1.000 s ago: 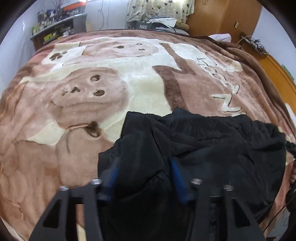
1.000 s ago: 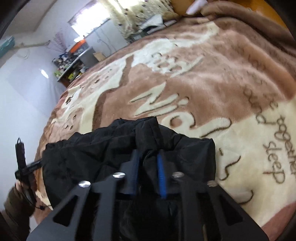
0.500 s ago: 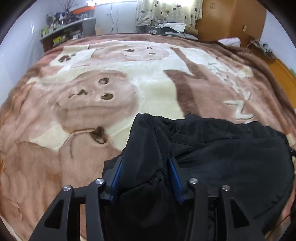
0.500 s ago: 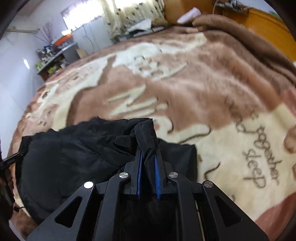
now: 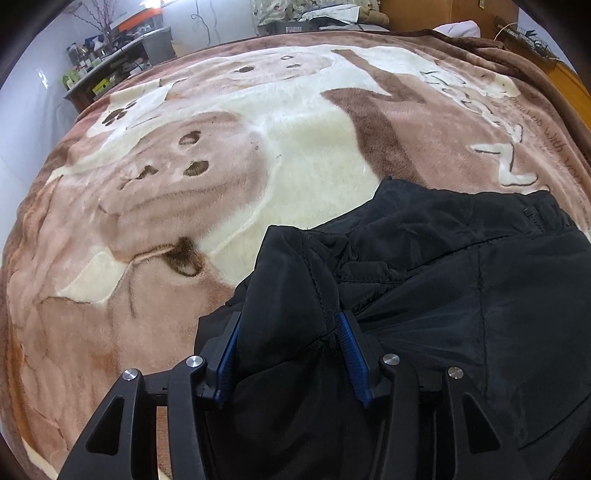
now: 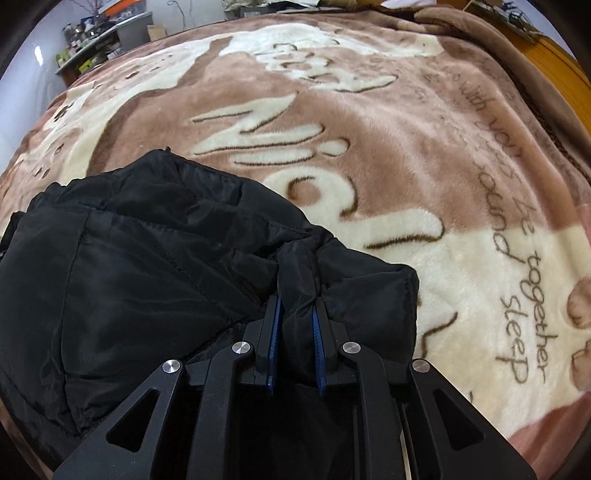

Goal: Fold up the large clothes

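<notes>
A black padded jacket [image 5: 461,295] lies bunched on a brown and cream plush blanket [image 5: 221,166]. My left gripper [image 5: 290,332] is shut on a thick fold at the jacket's left end, with the blue pads pressed on either side of it. The jacket also shows in the right wrist view [image 6: 147,258]. My right gripper [image 6: 297,317] is shut on a narrow fold at the jacket's right end. The cloth under both grippers is hidden.
The blanket [image 6: 406,147] covers a large bed and stretches far ahead of both grippers. A shelf with bottles [image 5: 110,70] stands against the far left wall. Wooden furniture [image 6: 554,66] lines the bed's right side. Piled bedding [image 5: 325,14] sits at the far end.
Both grippers closed on folds of the jacket, the left from open, the right tightening. Both have drawn the folds up and the jacket has bunched in towards its middle.
</notes>
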### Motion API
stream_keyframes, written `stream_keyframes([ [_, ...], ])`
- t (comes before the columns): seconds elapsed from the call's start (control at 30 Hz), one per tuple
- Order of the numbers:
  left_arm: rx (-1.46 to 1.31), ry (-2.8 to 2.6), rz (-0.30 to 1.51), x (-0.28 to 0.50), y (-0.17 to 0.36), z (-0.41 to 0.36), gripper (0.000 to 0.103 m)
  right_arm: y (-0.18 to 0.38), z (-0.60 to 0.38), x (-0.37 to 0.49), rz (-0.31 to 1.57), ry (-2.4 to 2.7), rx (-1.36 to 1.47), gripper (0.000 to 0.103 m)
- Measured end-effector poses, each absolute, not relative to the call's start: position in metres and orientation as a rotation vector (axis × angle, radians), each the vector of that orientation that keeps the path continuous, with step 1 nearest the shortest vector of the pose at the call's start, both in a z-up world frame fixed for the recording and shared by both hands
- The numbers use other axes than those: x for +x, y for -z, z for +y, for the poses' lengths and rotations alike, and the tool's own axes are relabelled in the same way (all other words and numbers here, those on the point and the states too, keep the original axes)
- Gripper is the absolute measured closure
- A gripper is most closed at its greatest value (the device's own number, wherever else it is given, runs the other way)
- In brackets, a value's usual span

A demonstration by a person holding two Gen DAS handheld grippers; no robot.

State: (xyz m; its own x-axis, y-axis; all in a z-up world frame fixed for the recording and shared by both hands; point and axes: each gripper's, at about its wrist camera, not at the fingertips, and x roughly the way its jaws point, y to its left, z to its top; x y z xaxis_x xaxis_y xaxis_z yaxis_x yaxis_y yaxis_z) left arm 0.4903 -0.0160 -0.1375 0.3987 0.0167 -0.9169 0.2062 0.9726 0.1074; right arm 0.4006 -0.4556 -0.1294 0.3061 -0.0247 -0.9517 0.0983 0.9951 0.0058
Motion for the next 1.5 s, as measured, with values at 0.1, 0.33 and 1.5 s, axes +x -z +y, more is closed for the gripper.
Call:
stream_keyframes([
  [0.1,0.235,0.097,1.134,0.489,0.126,-0.019,0.05,0.113,-0.455,0.401,1.241,0.12,0.055,0.082],
  [0.33,0.051,0.136,1.061,0.452,0.064,0.026,0.043,0.024,-0.47,0.336,0.947,0.104,0.236,0.05],
  [1.5,0.094,0.07,1.166,0.411,0.138,0.003,0.02,0.103,-0.399,0.336,1.156,0.028,0.018,0.047],
])
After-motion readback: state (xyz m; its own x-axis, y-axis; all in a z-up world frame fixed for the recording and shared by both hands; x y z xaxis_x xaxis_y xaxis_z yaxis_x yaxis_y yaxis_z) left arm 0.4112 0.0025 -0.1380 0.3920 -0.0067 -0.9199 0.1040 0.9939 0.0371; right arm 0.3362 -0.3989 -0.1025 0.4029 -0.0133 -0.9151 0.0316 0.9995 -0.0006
